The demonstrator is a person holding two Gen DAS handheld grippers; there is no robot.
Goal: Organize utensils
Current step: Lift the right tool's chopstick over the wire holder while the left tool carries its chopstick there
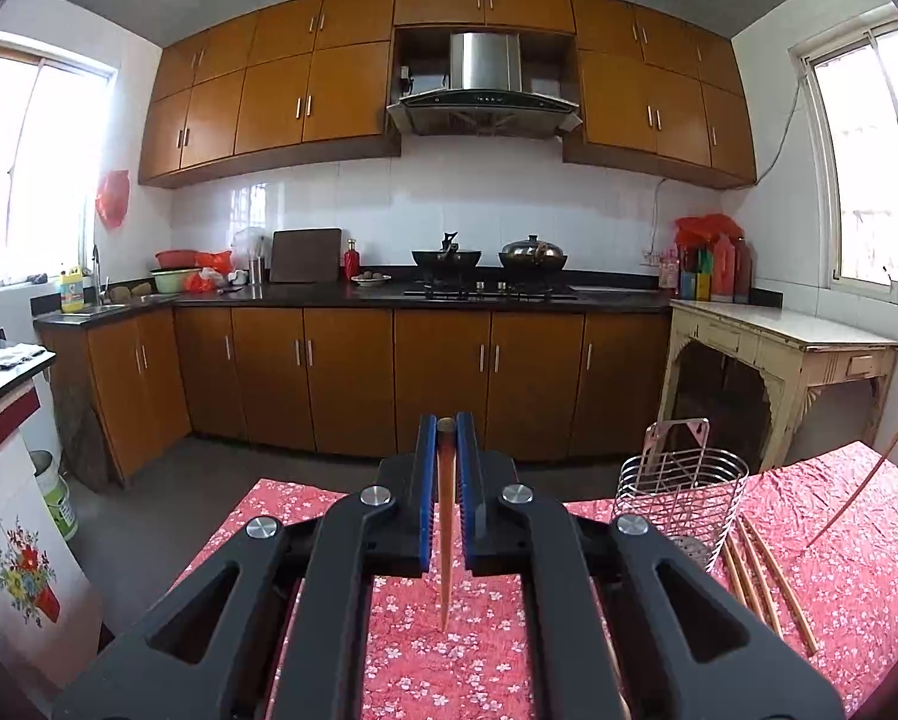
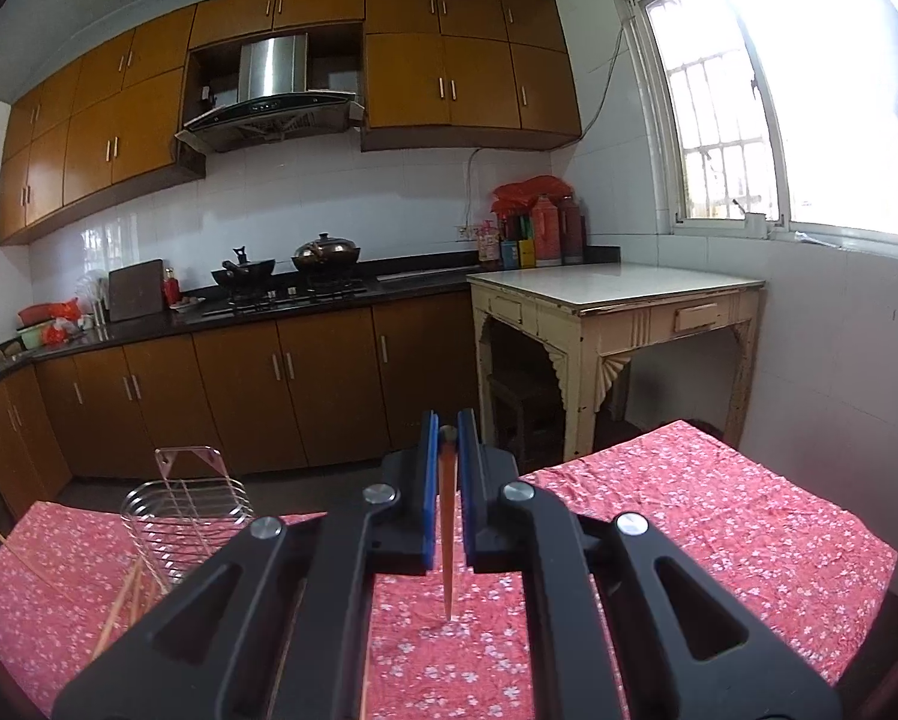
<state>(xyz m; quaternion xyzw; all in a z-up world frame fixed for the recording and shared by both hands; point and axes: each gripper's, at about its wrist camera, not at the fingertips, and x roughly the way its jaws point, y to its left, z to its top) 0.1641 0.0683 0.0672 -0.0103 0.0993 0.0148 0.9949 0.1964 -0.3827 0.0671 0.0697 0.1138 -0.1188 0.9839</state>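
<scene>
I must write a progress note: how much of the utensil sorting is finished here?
Nothing looks done: the wire holder looks empty. In hand: the left gripper and right gripper each pinch one chopstick. Left: those two, plus several loose chopsticks on the tablecloth beside the holder.

You have the wire utensil basket [image 1: 679, 495] standing on the flower-print tablecloth [image 1: 443, 678] to the right of your left gripper [image 1: 447, 426] and to the left of your right gripper [image 2: 447, 423], with loose wooden chopsticks [image 1: 769, 576] lying on the cloth just beside its base.
</scene>
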